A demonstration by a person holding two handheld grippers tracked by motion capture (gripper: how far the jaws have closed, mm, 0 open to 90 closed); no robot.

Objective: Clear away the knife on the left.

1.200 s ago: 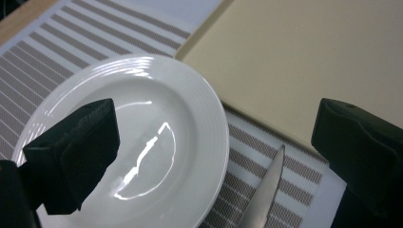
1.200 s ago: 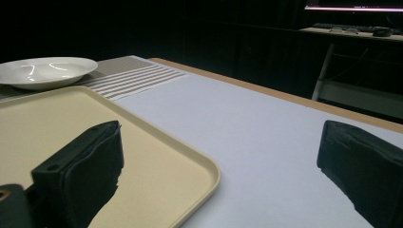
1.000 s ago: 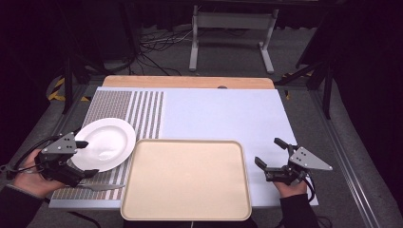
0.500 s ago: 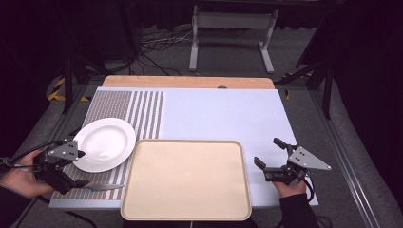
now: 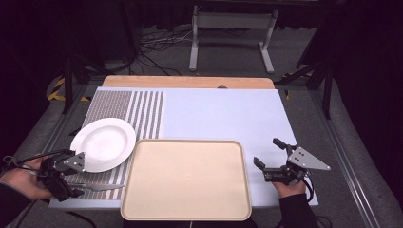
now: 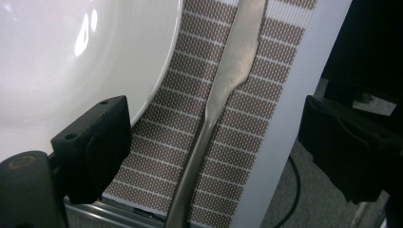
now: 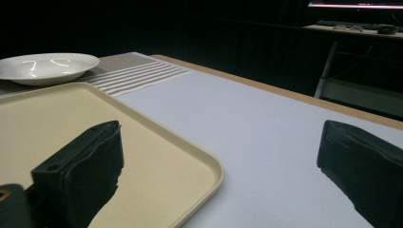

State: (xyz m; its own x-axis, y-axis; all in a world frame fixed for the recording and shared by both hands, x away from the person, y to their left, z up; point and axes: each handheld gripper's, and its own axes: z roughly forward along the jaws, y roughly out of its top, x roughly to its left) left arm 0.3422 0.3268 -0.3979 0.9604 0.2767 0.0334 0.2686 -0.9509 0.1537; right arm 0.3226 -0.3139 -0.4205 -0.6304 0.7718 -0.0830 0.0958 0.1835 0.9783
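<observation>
No brand, label or writing legible anywhere. On the pale blue table mat (image 5: pixel 223 114), with its brown-and-white striped woven section (image 5: pixel 138 107) at the left: one round white ceramic plate (image 5: pixel 103 144), one large rectangular beige plastic tray (image 5: pixel 186 178), one flat silver metal knife (image 5: pixel 97 187). Knife lying on the stripes just beside the plate's near rim, left of the tray. Left gripper (image 5: pixel 64 183) low at the mat's near-left corner, jaws spread wide, straddling the knife's (image 6: pixel 223 85) handle without touching it; plate rim (image 6: pixel 161 57) close by one jaw. Right gripper (image 5: pixel 271 159) on the bare mat just right of the tray, jaws parted, empty. Wooden table edge (image 5: pixel 187 81) beyond.
</observation>
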